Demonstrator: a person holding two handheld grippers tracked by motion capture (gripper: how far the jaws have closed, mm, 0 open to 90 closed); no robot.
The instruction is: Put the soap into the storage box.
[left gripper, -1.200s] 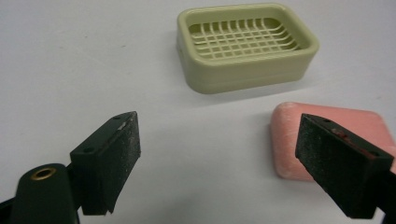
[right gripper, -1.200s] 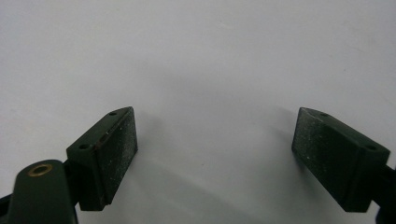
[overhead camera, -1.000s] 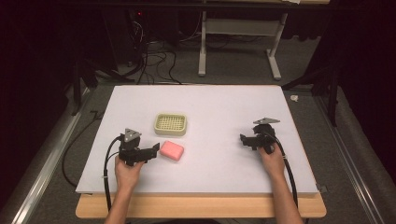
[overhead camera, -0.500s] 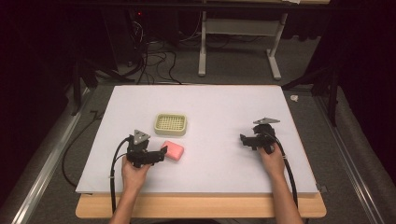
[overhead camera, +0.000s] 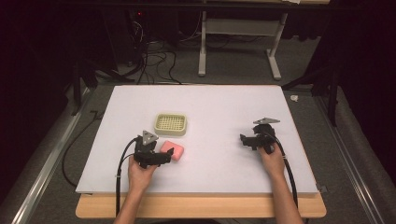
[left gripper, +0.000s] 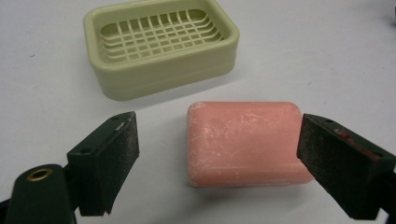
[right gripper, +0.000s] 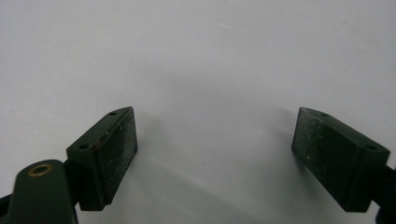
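A big white table sits in a dark room. A person's two arms come in from the near edge, and each hand holds a black gripper.

The left gripper is near the left side of the table, close to the near edge. Its jaws are wide open. A pink bar of soap lies flat on the table between them. In the left gripper view, one jaw is just beside the right end of the soap, maybe touching it, but I cannot tell for sure. The other jaw is apart from the soap, with white table showing in the gap. The soap is not squeezed or lifted.

Just past the soap, on the far side, sits a pale green soap dish. It has a grid of little bars inside. Nothing lies in it. The dish and the soap are near each other but do not touch.

The right gripper is well apart, over on the right side of the table. Its jaws are wide open too, and they hold nothing. In the right gripper view, bare white table lies between them.
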